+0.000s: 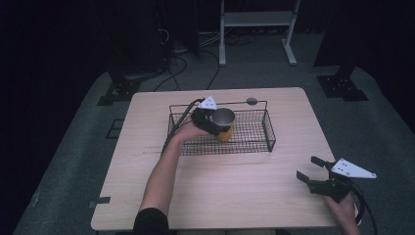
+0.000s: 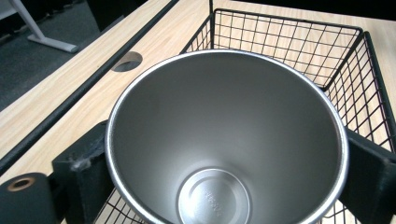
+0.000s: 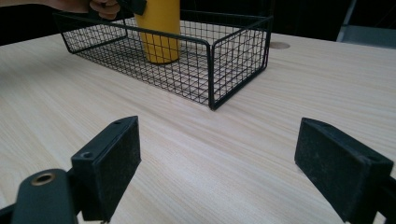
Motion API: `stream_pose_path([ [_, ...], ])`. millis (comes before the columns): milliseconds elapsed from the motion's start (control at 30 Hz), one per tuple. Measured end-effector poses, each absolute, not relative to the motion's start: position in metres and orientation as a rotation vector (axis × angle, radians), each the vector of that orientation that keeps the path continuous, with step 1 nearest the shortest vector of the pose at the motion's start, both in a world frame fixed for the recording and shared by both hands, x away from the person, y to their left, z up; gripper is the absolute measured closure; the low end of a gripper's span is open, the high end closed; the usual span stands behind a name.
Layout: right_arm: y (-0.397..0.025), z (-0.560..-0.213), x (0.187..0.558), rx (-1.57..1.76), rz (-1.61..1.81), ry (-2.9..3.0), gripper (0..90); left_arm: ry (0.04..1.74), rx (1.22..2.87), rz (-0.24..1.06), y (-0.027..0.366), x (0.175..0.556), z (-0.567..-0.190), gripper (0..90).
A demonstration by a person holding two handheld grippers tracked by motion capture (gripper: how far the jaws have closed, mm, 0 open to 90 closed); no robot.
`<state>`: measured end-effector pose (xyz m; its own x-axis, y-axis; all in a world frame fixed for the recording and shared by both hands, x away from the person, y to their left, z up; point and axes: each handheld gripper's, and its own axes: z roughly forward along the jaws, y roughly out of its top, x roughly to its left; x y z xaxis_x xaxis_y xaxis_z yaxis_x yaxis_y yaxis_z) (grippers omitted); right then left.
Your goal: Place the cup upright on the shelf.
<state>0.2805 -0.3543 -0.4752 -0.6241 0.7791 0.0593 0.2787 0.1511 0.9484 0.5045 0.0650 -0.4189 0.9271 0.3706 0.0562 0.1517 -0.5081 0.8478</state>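
A yellow cup (image 1: 224,123) with a steel inside stands upright in the left half of a black wire basket (image 1: 269,128) at the table's middle back. My left gripper (image 1: 219,126) is shut on the cup; in the left gripper view the black jaws press on both sides of the cup (image 2: 224,135) just under its rim, over the basket (image 2: 289,42). In the right gripper view the cup's (image 3: 161,32) base seems to rest on the basket (image 3: 210,70) floor. My right gripper (image 1: 307,168) is open over bare wood at the near right, jaws wide (image 3: 219,163).
The light wooden table (image 1: 220,191) has a round cable hole (image 1: 251,101) behind the basket. A white frame (image 1: 254,19) and black stand bases (image 1: 342,85) sit on the grey floor beyond. Bare wood lies between the basket and my right gripper.
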Motion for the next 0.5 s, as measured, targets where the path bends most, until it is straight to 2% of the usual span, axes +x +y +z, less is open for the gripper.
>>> stream_pose_path([
  [267, -0.356, -0.475, 0.281, 1.004, 1.489, 1.982, 13.3, 0.379, 2.086, 0.285, 0.067, 0.505, -0.414, 0.6],
  [500, -0.355, -0.475, 0.28, 0.999, 1.485, 1.987, 13.3, 0.371, 2.087, 0.319, 0.066, 0.503, -0.407, 0.5],
])
